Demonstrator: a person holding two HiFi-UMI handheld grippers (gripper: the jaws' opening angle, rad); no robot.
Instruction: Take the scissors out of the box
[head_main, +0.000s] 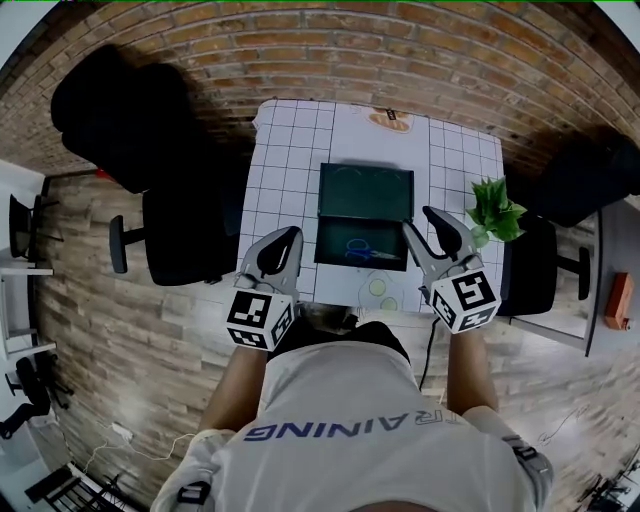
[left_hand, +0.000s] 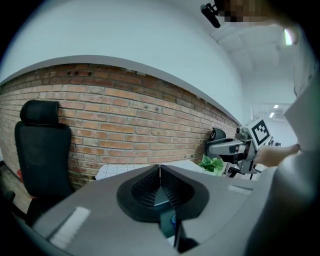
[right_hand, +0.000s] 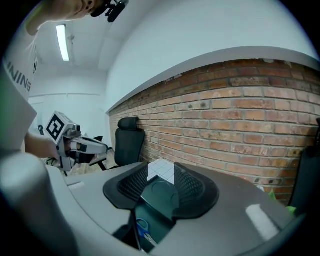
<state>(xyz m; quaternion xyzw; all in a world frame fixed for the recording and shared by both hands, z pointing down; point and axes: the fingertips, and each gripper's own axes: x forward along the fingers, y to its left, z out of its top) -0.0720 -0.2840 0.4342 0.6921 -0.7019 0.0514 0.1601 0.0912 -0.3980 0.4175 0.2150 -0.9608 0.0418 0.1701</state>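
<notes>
The open box (head_main: 335, 240) stands near the front edge of the surface (head_main: 290, 150), with the blue-handled scissors (head_main: 362, 252) lying inside. The step in hand looks like the approach. The right claw (head_main: 418, 224) is spread and the left claw (head_main: 292, 238) is pressed together. Next, I think, the right one must lower onto the scissors.

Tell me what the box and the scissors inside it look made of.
Box: dark green, dull even surface, flat lid open; probably plastic or coated card, cannot tell which. Scissors: blue handle loops look plastic; blades pale and thin, probably metal, too small to confirm.
</notes>
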